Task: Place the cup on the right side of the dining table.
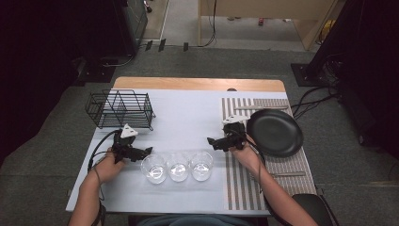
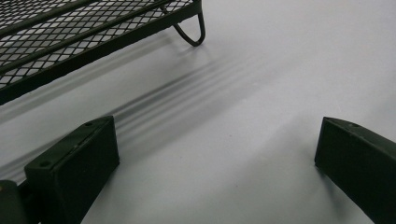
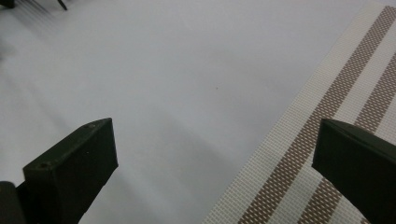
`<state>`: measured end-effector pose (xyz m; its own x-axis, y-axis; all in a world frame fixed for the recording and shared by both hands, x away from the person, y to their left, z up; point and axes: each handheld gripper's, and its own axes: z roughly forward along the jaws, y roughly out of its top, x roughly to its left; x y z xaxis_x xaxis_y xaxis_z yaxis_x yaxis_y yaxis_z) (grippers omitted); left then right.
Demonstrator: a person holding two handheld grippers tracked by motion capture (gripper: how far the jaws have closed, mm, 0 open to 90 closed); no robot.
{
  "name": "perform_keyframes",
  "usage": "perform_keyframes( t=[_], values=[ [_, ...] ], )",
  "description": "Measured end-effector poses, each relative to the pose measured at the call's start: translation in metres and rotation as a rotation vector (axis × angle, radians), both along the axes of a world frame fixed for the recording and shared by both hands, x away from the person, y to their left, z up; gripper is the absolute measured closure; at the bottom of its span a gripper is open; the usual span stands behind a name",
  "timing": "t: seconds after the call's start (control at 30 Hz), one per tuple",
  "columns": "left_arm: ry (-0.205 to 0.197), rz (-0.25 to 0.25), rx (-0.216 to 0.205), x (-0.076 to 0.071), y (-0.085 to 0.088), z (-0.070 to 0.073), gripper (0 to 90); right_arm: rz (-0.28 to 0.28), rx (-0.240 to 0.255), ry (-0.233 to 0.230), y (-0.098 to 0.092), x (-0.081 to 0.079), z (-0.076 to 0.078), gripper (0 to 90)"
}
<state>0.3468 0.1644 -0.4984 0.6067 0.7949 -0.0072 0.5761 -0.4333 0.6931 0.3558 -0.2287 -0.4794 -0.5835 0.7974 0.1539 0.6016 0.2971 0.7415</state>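
Three clear, empty glasses [image 1: 178, 166] stand in a touching row; take them as your landmark. Your left gripper [image 1: 147, 151] rests just left of them, jaws spread wide, gripping nothing. Your right gripper [image 1: 211, 141] hangs just above-right of them, jaws wide apart and empty. One black plate [image 1: 275, 132] lies farther right on one striped mat [image 1: 272, 181]; one wire rack [image 1: 120, 109] stands up-left.
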Motion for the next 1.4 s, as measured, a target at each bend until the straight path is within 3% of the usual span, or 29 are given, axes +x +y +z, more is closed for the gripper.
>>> perform_keyframes(
  t=[0.23,0.43,0.63,0.9,1.4],
  values=[
    [0.0,0.0,0.0,0.0,0.0,0.0,0.0,0.009,0.038,0.013,0.001,-0.003,0.006,0.5],
    [0.0,0.0,0.001,0.0,0.0,0.0,0.0,0.004,0.029,0.001,0.001,-0.005,0.007,13.9],
    [-0.001,0.0,0.0,0.0,0.0,0.0,0.0,-0.012,0.015,-0.032,0.0,-0.009,0.01,14.6],
    [0.0,0.0,0.002,0.0,0.0,0.0,0.0,0.012,0.006,-0.062,-0.001,-0.014,0.014,18.5],
    [0.0,0.0,0.002,0.0,0.0,0.0,0.0,0.022,0.038,-0.052,-0.004,-0.026,0.026,16.3]
  ],
)
